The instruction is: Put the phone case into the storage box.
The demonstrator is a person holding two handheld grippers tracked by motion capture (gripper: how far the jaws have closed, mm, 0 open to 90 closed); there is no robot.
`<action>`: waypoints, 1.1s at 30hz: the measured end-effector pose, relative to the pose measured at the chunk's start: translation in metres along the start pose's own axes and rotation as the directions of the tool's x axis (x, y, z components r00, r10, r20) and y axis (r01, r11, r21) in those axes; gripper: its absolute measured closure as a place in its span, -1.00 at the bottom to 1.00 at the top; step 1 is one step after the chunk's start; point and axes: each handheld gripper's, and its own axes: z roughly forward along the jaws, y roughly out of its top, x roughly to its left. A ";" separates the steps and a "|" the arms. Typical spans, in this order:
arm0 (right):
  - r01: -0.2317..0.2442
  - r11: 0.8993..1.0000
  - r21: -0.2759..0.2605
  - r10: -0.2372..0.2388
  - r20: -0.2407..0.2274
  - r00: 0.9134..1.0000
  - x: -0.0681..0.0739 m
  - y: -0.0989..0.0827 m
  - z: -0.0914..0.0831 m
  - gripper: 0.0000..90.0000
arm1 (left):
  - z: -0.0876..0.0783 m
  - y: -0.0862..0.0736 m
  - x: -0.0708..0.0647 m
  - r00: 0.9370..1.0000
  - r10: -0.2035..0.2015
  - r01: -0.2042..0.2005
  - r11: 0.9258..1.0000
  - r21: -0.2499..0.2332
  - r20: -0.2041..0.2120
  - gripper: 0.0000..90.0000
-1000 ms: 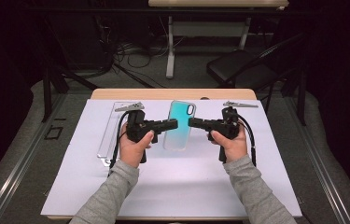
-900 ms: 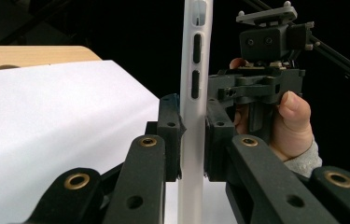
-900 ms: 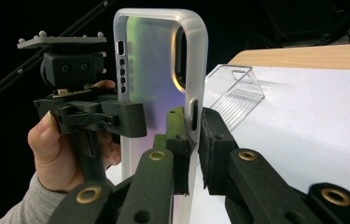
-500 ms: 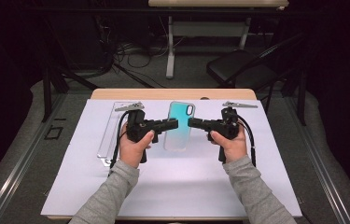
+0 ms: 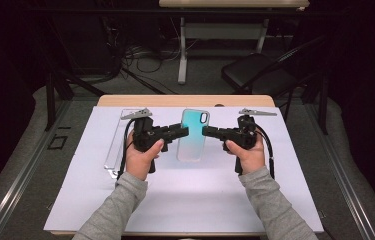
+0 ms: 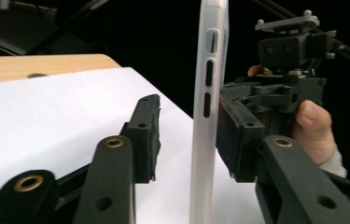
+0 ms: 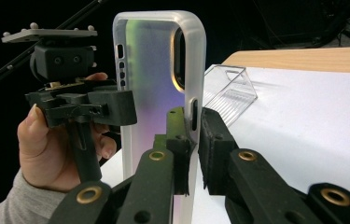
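Now, high view: phone case (image 5: 193,135) sits between the two claws, held up off the white sheet (image 5: 185,200) that covers the desk (image 5: 185,100). Left claw (image 5: 184,131) comes at the case's left edge, right claw (image 5: 206,131) at its right edge, tips facing each other w/ the case between. Clear plastic holder (image 5: 117,145) lies on the sheet just outboard of the left claw, by the left hand (image 5: 142,155). Right hand (image 5: 245,152) grips the other tool.

Left claw view: left claw (image 6: 189,135) released; jaws have just been opening. Case (image 6: 207,112) stands edge-on between the jaws, clear gap to the near-left pad, and just beside the other pad – contact there can't be told. Right claw's body and a thumb sit right behind the case.

Right claw view: right claw (image 7: 193,149) clenched on the case's (image 7: 156,70) frosted side rim, pads pressing both faces of the rim below the camera cutout. Case upright, iridescent back facing left of the claw. Left claw (image 7: 116,107) is at the case's far edge, pads not seen pressing. Clear holder (image 7: 228,91) lies on the sheet beyond and to the right of the claw.
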 end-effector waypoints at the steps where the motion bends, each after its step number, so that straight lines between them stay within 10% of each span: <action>1: 0.002 1.000 -0.001 -0.002 0.002 1.000 0.000 0.000 0.000 0.86 | 0.000 0.000 0.000 1.000 0.006 -0.006 1.000 -0.001 -0.009 0.30; 33: 0.108 0.994 0.005 -0.108 0.107 0.988 0.007 -0.001 -0.002 0.86 | -0.009 -0.001 -0.007 0.985 0.098 -0.098 0.995 0.005 -0.141 0.01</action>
